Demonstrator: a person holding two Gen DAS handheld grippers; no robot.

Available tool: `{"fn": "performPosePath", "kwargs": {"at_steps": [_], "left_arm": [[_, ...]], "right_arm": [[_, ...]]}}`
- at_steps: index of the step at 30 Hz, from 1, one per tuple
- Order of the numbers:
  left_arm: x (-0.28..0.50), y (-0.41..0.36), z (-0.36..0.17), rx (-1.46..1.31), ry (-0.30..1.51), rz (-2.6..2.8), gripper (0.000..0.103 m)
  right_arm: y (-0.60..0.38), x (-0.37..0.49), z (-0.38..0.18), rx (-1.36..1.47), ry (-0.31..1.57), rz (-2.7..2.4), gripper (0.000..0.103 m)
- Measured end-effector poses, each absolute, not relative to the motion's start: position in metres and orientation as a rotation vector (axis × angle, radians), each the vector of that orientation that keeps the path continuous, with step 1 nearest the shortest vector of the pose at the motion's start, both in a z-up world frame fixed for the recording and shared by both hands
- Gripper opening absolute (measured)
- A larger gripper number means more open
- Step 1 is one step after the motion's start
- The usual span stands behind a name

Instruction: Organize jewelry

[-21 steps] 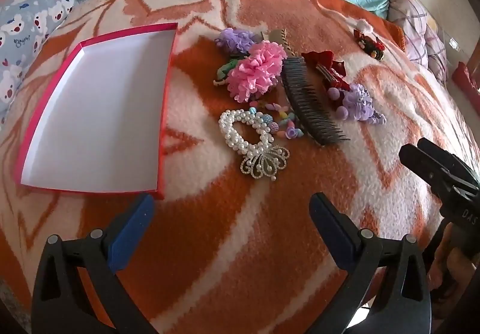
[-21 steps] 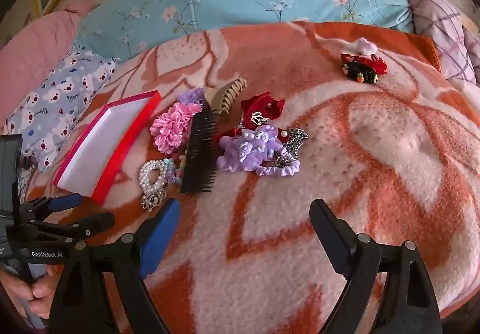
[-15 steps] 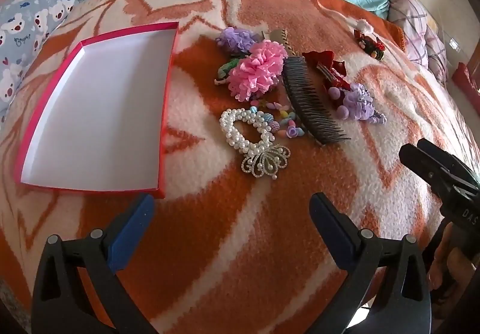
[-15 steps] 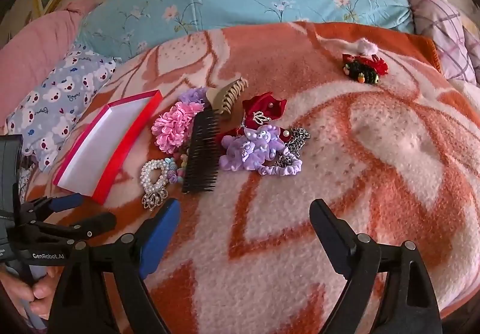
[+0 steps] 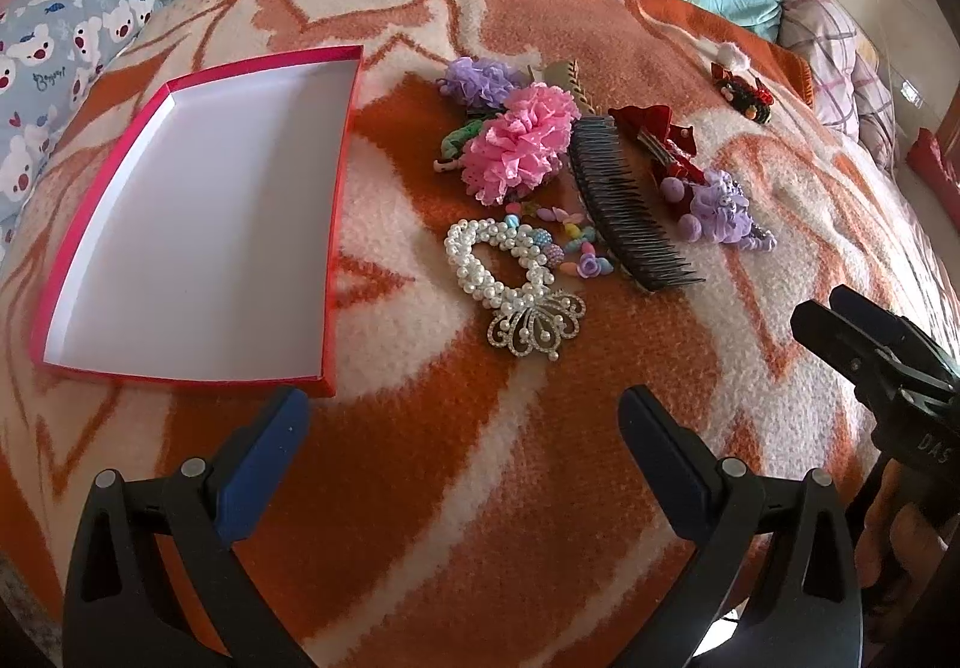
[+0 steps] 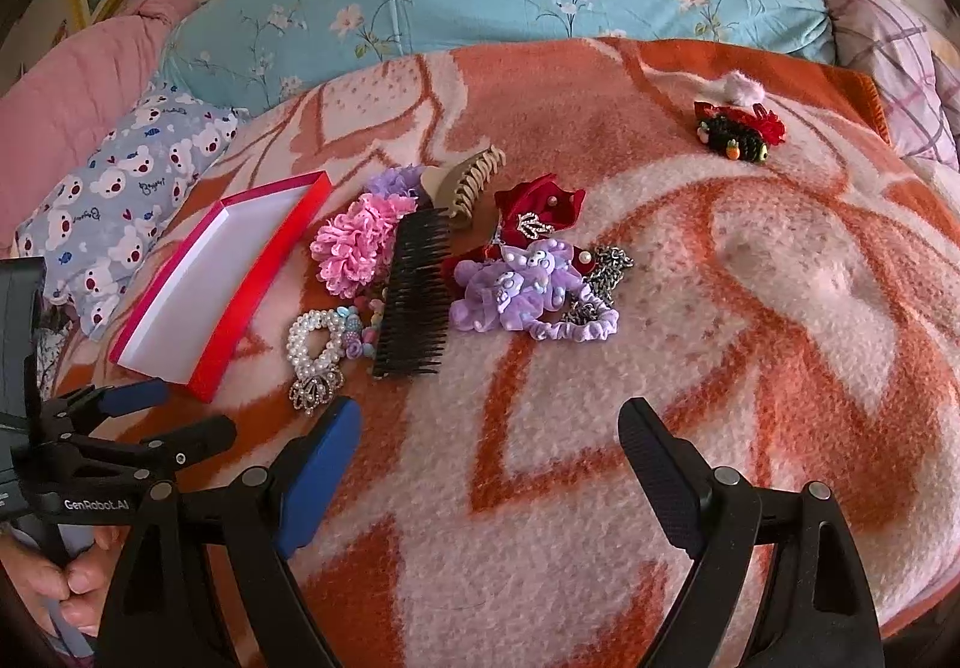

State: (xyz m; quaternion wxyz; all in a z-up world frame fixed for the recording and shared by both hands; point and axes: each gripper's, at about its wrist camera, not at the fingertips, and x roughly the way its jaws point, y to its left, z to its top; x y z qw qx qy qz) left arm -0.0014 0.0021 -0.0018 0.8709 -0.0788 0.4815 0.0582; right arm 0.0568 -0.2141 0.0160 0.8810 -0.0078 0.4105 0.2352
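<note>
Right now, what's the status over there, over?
Both tongs, left and right, open, holding nothing. Red box has nothing in it; jewelry pile beside it, pearl bracelet nearest. Nothing blocking.

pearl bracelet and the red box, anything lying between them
Nothing lies there: in the left wrist view only bare blanket separates the pearl bracelet from the red box.
</note>
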Motion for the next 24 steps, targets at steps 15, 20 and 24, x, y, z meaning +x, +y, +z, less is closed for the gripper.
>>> {"fn": "performPosePath", "kwargs": {"at_steps": [15,20,24], "left_arm": [[-0.0015,0.0004,-0.0018,-0.168,1.004,0.119,0.103],[-0.0016,0.0008,-0.0022,-0.169,1.005,0.120,0.103],[-0.0028,-0.0023,-0.0018,-0.170,1.005,0.120,0.103]], "right_arm": [[-0.2136,0.0573,0.0144,-0.022,0.861,0.483,0.089],[-0.2138,0.0573,0.0143,-0.021,0.861,0.483,0.089],[-0.2133,0.0568,0.0142,-0.026,0.860,0.482,0.089]]}}
